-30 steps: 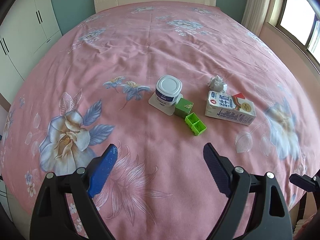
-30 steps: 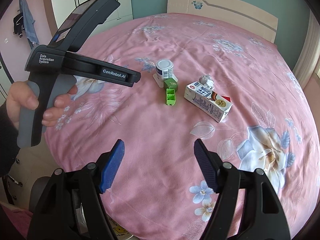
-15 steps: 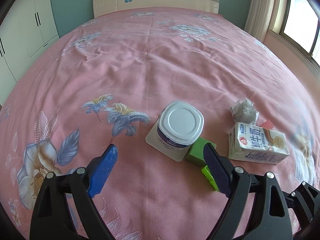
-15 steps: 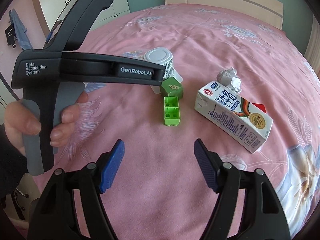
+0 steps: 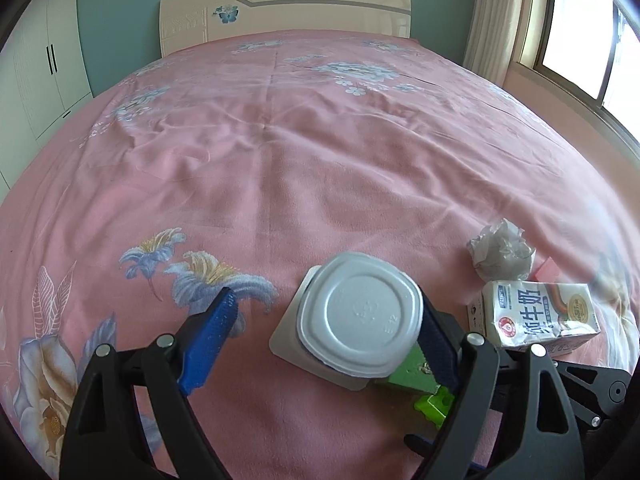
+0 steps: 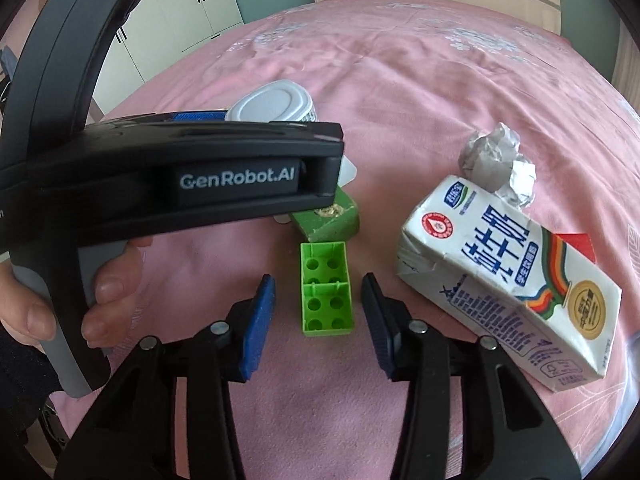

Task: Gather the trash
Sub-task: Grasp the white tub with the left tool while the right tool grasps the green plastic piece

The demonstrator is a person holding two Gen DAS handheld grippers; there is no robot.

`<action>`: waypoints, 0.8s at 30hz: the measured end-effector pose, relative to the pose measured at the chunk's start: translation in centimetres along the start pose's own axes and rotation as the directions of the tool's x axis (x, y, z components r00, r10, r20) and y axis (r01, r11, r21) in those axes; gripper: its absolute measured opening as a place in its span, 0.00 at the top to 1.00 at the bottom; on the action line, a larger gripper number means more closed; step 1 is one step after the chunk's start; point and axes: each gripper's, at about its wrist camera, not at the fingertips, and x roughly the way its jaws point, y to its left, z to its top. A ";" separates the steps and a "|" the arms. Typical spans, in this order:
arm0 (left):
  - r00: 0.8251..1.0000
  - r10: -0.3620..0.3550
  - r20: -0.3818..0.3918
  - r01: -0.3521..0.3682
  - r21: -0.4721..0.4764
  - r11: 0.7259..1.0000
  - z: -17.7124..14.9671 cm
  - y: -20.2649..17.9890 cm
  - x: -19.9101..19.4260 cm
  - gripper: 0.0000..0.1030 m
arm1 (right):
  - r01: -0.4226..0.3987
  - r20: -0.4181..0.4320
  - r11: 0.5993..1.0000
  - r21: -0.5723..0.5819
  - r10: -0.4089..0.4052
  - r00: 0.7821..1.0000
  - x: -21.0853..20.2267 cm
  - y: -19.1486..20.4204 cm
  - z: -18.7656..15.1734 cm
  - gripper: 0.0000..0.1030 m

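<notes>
Now both claws are closing, still apart, the left claw [image 5: 326, 330] straddling the cup [image 5: 360, 314] and the right claw [image 6: 318, 312] the block [image 6: 326, 288] on the bed [image 5: 280, 184]; centring each before squeezing looks wise.

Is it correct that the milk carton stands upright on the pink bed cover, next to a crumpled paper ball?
Not quite. The milk carton lies on its side, as the right wrist view shows. The rest holds: it rests on the pink bed cover, next to the crumpled paper ball.
</notes>
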 end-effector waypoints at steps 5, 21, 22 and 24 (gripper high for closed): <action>0.999 -0.040 -0.023 0.040 -0.018 0.999 -0.2 -0.2 0.9 0.49 | -0.016 0.000 1.000 0.023 0.016 1.000 0.1 -0.3 0.2 0.78; 0.997 0.065 0.041 -0.067 0.046 0.997 0.6 -0.5 -10.0 0.50 | 0.065 0.038 0.997 -0.051 -0.063 0.997 -8.5 2.1 -0.9 0.78; 0.997 0.067 0.043 -0.069 0.055 0.996 0.6 -0.7 -11.1 0.50 | 0.077 0.044 0.995 -0.057 -0.075 0.996 -9.6 2.3 -1.0 0.78; 0.996 0.078 0.052 -0.081 0.066 0.994 0.5 -0.8 -13.6 0.50 | 0.099 0.055 0.992 -0.074 -0.095 0.994 -11.7 2.9 -1.1 0.78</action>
